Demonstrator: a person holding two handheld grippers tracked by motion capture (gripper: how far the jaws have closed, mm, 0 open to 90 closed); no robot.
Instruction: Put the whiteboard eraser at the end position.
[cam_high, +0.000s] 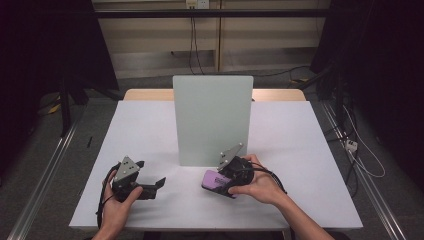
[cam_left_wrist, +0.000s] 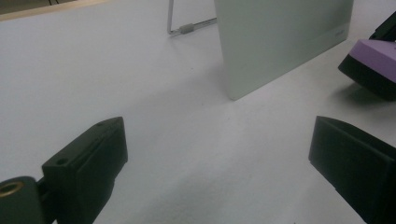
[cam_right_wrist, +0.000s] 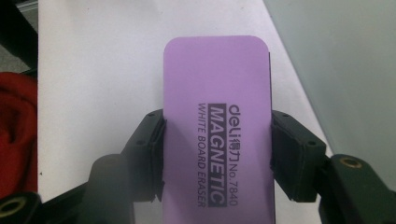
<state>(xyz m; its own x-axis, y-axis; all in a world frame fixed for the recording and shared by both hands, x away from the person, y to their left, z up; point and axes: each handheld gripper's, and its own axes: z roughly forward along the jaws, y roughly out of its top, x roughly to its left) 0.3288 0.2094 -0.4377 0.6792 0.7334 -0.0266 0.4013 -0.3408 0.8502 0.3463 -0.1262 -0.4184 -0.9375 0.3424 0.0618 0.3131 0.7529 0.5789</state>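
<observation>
The right gripper (cam_right_wrist: 217, 156) has its fingers (cam_right_wrist: 148, 154) clamped on the two long sides of a purple eraser (cam_right_wrist: 217, 116). The eraser's long way runs straight out ahead, away from the hand. It sits low, just in front of the bottom right corner of the upright board (cam_high: 212, 120), and I think it is a bit off the counter (cam_high: 280, 135), but that is hard to see. The right hand (cam_high: 260, 187) is nearer the board and is tipped toward it. The left gripper (cam_left_wrist: 224, 172) rests to the left of the board, fingers wide apart, holding nothing, and points toward the eraser.
</observation>
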